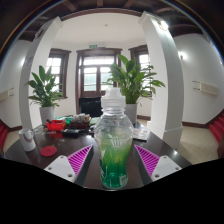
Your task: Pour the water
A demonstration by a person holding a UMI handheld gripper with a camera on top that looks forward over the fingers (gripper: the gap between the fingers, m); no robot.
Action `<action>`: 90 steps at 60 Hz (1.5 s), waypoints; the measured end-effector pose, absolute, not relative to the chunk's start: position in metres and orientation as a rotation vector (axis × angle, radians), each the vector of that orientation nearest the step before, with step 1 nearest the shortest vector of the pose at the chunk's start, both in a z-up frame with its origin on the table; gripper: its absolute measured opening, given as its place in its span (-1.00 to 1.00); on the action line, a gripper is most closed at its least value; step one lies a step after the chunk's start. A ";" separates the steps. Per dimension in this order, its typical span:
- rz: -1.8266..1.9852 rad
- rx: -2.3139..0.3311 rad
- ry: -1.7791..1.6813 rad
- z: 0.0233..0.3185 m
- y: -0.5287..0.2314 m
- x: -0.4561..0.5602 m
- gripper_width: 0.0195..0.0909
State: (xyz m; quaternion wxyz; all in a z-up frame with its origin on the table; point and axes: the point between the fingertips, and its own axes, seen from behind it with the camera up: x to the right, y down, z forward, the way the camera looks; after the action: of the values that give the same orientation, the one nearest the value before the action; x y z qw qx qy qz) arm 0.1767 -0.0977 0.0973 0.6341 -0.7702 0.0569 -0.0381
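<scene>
A clear plastic bottle (113, 140) with a white cap and green liquid in its lower half stands upright on the dark table (60, 150). It sits between the two fingers of my gripper (113, 150). The purple pads (80, 156) lie to either side of it, with a narrow gap showing at each side. The gripper is open around the bottle. The bottle's base is close in, deep between the fingers.
Beyond the left finger the table holds a small white bottle (28, 140), red items (62, 128) and other clutter. A potted plant (45, 92) stands at the left, another (135, 80) behind the bottle. White pillars and dark-framed doors lie beyond.
</scene>
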 end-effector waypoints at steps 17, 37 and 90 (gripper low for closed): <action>-0.114 -1.728 0.103 0.100 -0.072 0.178 -0.39; -0.307 -1.744 -0.076 0.107 -0.061 0.159 -0.72; -1.598 -0.726 -1.630 0.192 0.067 -0.142 -0.65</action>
State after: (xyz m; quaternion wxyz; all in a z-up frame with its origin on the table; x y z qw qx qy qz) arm -0.1421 0.0674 0.1918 0.3646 -0.2823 -0.6335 -0.6213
